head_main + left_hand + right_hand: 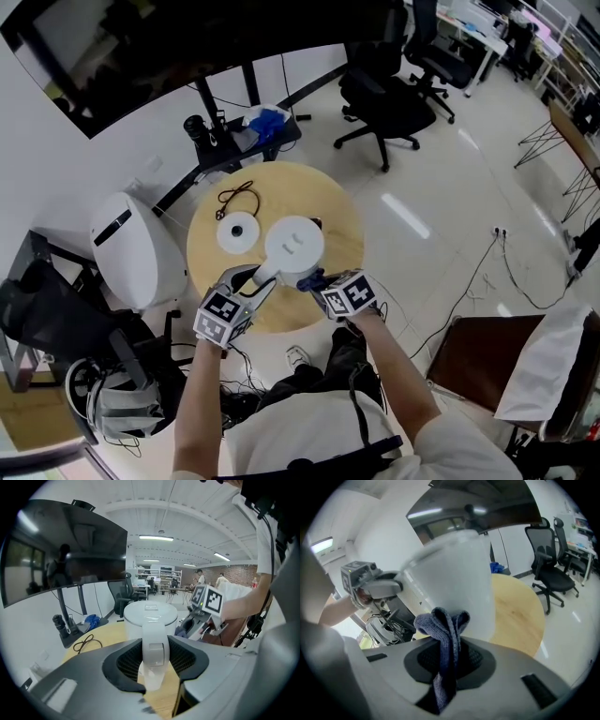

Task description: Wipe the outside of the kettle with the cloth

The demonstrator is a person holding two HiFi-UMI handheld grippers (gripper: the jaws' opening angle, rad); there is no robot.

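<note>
While the left tool clamps the kettle's stiff handle over the bench, the right tool grips a soft, floppy cloth beside its smooth, likely slippery wall, so the handle seems the safest hold.

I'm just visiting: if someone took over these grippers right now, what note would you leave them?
Left gripper: shut on the white kettle's handle, above the round table.
Right gripper: shut on the blue-grey cloth, bunched at the kettle's side.
Kettle base: on the table, beside it.
Done: unclear how much is wiped.
Left: wipe round the whole outside.
</note>
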